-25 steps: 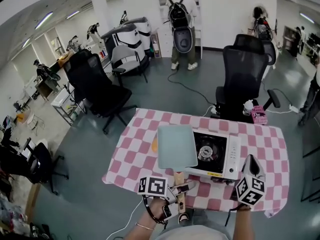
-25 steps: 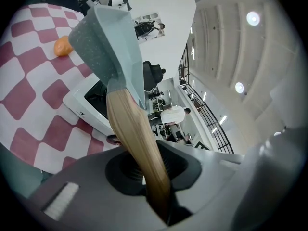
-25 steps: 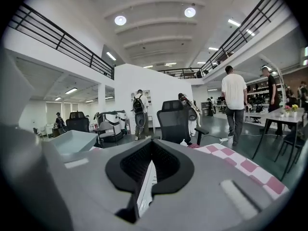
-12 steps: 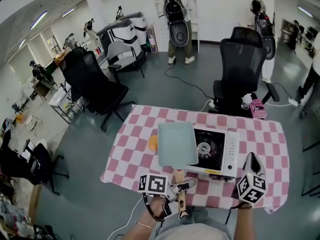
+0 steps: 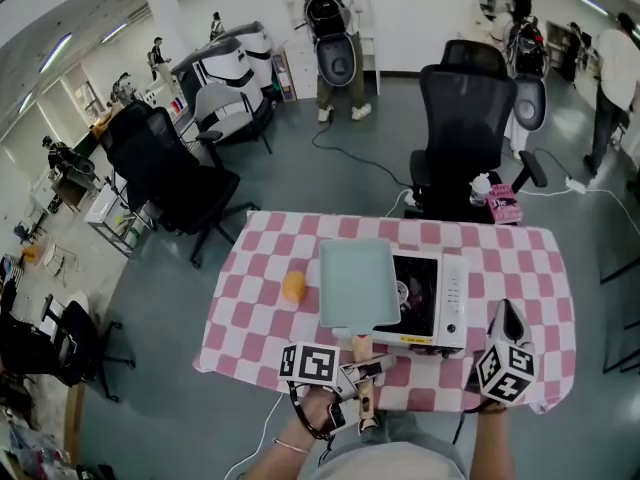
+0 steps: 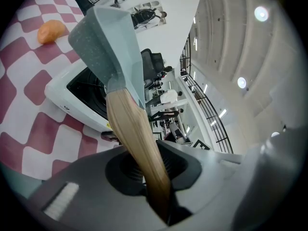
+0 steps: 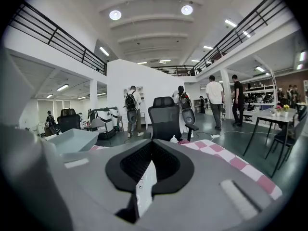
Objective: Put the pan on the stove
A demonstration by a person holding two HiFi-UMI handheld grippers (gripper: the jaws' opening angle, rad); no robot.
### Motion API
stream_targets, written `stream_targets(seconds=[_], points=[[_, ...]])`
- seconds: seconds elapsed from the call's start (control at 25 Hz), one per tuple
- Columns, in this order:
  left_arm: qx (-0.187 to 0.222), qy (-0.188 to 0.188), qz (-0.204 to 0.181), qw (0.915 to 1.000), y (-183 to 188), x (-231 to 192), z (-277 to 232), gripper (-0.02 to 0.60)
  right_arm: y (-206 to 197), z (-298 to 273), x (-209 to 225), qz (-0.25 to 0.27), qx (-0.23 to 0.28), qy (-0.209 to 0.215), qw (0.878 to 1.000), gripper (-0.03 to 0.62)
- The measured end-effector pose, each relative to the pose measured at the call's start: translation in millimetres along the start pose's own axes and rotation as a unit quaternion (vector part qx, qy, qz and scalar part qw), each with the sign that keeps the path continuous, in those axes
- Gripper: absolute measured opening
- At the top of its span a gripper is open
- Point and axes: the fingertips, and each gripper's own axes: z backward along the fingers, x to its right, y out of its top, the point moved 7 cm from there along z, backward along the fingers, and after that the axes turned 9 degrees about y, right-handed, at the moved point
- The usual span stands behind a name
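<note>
The chief risk is judged to be an off-centre landing. The pan [image 5: 356, 281] is held over the left part of the stove [image 5: 452, 306]. Its left side overhangs the stove's edge, and the burner [image 5: 403, 293] is partly uncovered on its right. If it is let go there, it could tip off the pan support toward the left edge of the counter [image 5: 250, 313], where a small orange thing [image 5: 293, 286] lies.

A second risk is seen in the grip. The pan is carried by its wooden handle [image 6: 136, 136] alone, so its weight pulls on a long lever. The handle could be twisted or slid between the jaws if the move is hurried. The stove also looks light and loose on the checked cloth, and it could be shoved along if the pan's base is dragged across it.

The jaws of the left gripper [image 5: 366, 375] are clamped on the wooden handle. The pan's body is stretched away from them toward the far edge of the counter, well ahead of the jaws and above the stove's left half. Whether the base touches the stove cannot be told.

The right gripper [image 5: 507, 318] is held near the counter's near right corner, beside the stove. Its jaws are pressed together with nothing in them, and they are clear of the pan.
</note>
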Motion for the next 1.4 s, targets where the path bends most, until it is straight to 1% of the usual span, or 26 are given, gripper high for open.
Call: stream_targets(seconds=[0.32, 0.6, 0.76, 0.96, 1.4], points=[[-0.036, -0.008, -0.009, 0.9993, 3, 3, -25, 0.058, 0, 2, 20, -0.002, -0.002, -0.027, 1.0, 0.009], [-0.059, -0.013, -0.01, 0.9981, 6, 4, -39, 0.058, -1, -3, 31, -0.004, -0.006, -0.041, 0.999, 0.009], [-0.066, -0.014, -0.013, 0.9977, 10, 1, -48, 0.058, -5, -11, 36, -0.005, -0.012, -0.042, 0.999, 0.009], [-0.077, -0.02, -0.004, 0.9968, 8, -3, -59, 0.058, -15, -18, 42, -0.006, -0.027, -0.043, 0.999, 0.009], [-0.106, -0.031, -0.011, 0.9939, 7, -14, -71, 0.058, -35, -34, 35, -0.011, -0.053, -0.035, 0.998, 0.009]])
